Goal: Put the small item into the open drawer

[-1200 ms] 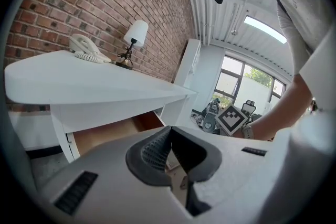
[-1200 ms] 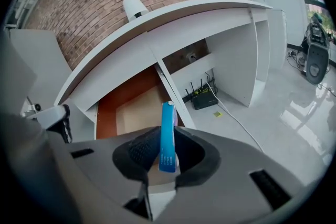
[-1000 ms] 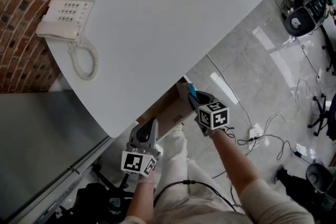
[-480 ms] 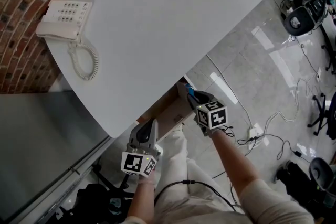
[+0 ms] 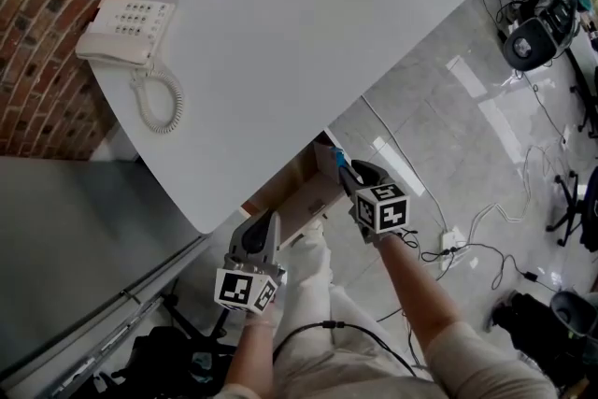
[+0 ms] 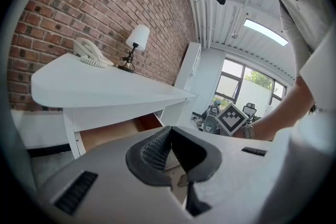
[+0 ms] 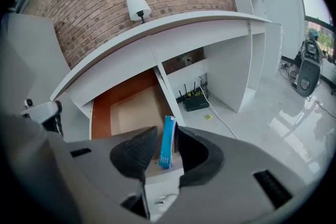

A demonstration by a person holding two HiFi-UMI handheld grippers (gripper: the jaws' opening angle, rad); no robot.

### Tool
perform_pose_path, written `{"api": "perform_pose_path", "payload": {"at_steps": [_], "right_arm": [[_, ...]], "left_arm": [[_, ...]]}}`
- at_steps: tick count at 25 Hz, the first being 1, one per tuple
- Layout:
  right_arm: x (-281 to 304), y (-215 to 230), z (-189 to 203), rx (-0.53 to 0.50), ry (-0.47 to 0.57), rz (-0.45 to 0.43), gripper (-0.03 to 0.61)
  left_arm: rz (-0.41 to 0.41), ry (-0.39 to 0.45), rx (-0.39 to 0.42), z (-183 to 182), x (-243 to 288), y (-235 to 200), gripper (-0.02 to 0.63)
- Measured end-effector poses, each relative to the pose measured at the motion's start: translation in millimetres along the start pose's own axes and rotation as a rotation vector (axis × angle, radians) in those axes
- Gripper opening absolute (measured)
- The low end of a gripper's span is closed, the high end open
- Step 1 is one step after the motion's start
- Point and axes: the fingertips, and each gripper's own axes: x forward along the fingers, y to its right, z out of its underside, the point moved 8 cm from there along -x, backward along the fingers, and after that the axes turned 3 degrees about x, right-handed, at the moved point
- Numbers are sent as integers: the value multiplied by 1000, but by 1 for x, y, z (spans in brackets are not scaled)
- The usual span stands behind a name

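Over the open drawer (image 7: 123,94) beneath the white bench (image 5: 308,33), your right gripper (image 5: 348,171) is letting go. Its fingers (image 7: 134,157) are spreading with the small blue item (image 7: 167,140) standing on end between them. The item is nearer the finger on the right of the right gripper view, and a gap shows on its other side. Its long axis is upright, and it sits at the drawer's near front edge, with the brown-walled tray stretching away beyond it (whether it already rests on the drawer floor cannot be told). Your left gripper (image 6: 176,148) hangs lower and to the left, fingers parted around nothing, so the right is plainly the nearer hand. The release looks all but complete.
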Motion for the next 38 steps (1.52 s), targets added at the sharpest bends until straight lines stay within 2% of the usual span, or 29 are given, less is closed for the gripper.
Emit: {"api": "perform_pose_path", "payload": {"at_steps": [4, 8, 13, 23, 30, 34, 38], "right_arm": [[-17, -6, -1, -16, 61, 5, 104], [-45, -17, 6, -12, 110, -11, 41], [-84, -30, 15, -3, 174, -19, 12], [-162, -59, 36, 3, 263, -81, 6], [-211, -79, 34, -45, 363, -141, 6], [-237, -87, 31, -107, 399, -135, 6], [-256, -97, 31, -123, 434, -142, 6]], "left_arm": [[-3, 20, 3, 0, -10, 5, 6], [-5, 32, 13, 1, -27, 16, 6], [6, 41, 42, -2, -50, 29, 6], [25, 77, 104, -21, -93, 54, 6], [20, 118, 122, -36, -122, 71, 6], [10, 137, 145, -45, -138, 77, 6], [3, 153, 163, -55, -153, 79, 6]]}}
